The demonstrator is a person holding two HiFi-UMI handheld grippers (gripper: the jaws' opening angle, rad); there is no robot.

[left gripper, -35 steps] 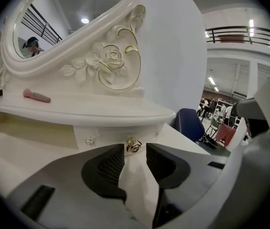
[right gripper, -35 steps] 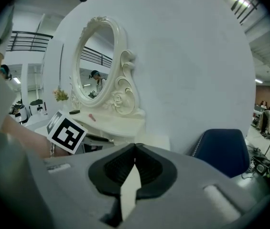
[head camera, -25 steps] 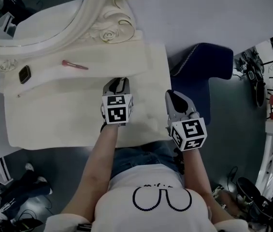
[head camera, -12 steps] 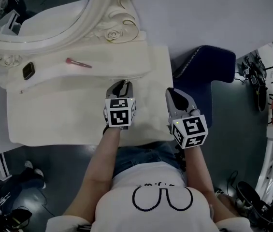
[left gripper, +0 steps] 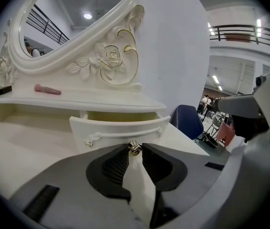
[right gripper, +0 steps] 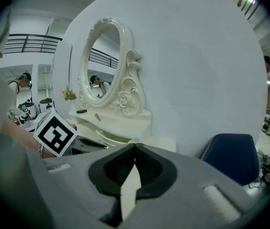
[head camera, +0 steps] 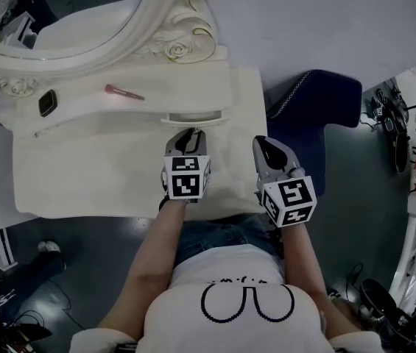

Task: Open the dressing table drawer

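Observation:
The white dressing table (head camera: 82, 168) has a small drawer (head camera: 193, 117) under its raised shelf, and the drawer stands pulled out a little. In the left gripper view the curved drawer front (left gripper: 120, 130) shows a gap behind it. My left gripper (head camera: 186, 134) is shut on the drawer's small metal knob (left gripper: 134, 148), which sits between its dark fingertips. To the right, my right gripper (head camera: 266, 147) hovers over the table's right end, shut with nothing in it (right gripper: 135, 146).
An oval mirror in a carved frame (head camera: 171, 46) stands at the back. A pink stick (head camera: 123, 92) and a small black object (head camera: 47, 102) lie on the shelf. A blue chair (head camera: 314, 116) is right of the table, and cluttered floor lies beyond.
The left gripper has drawn back toward the person with the knob, and the drawer has slid out from under the shelf. The right gripper has stayed in place.

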